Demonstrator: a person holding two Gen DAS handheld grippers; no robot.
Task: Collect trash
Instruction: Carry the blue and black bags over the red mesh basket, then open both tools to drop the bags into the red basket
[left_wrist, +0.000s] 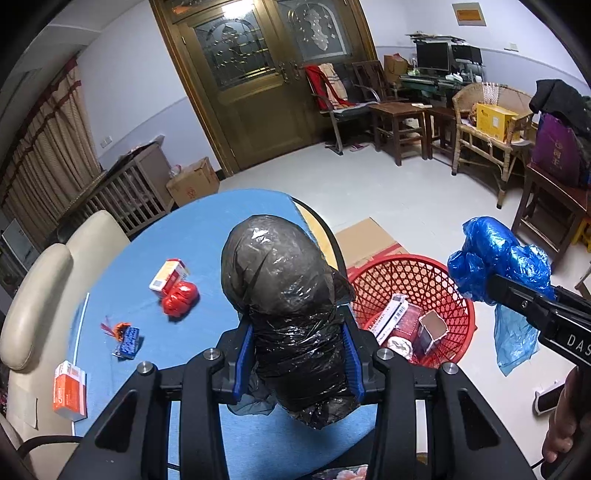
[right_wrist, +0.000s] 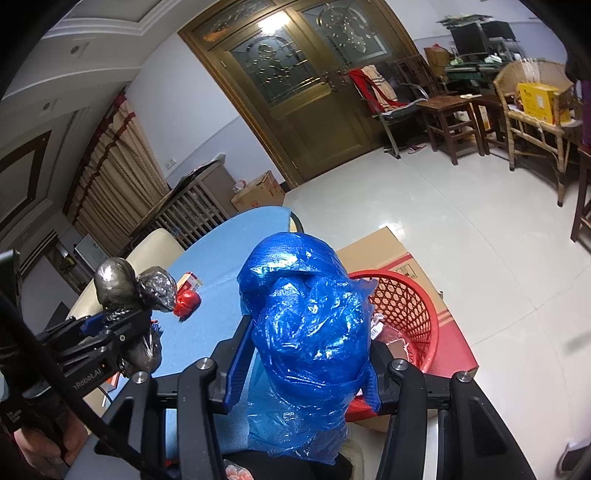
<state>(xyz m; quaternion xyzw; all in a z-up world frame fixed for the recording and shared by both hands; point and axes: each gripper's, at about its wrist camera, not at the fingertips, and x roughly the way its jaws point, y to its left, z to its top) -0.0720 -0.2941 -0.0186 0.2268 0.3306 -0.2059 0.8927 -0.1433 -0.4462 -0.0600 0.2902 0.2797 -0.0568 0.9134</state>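
Observation:
My left gripper (left_wrist: 299, 354) is shut on a crumpled black plastic bag (left_wrist: 284, 288), held above the edge of the blue table (left_wrist: 192, 236). My right gripper (right_wrist: 303, 365) is shut on a bunched blue plastic bag (right_wrist: 306, 325), held near the red mesh basket (right_wrist: 410, 306). The basket (left_wrist: 406, 273) stands on the floor right of the table with several small boxes (left_wrist: 399, 321) inside. On the table lie a red-and-white box (left_wrist: 170, 275), a red crumpled wrapper (left_wrist: 180, 297), a blue packet (left_wrist: 127, 341) and an orange box (left_wrist: 70, 387). The right gripper (left_wrist: 517, 295) also shows at the right of the left wrist view.
A cream chair (left_wrist: 44, 295) stands against the table's left side. Flat cardboard (left_wrist: 369, 236) lies on the floor under the basket. Wooden chairs and stools (left_wrist: 399, 122) and a wicker chair (left_wrist: 487, 136) line the far wall beside brown double doors (left_wrist: 258, 85).

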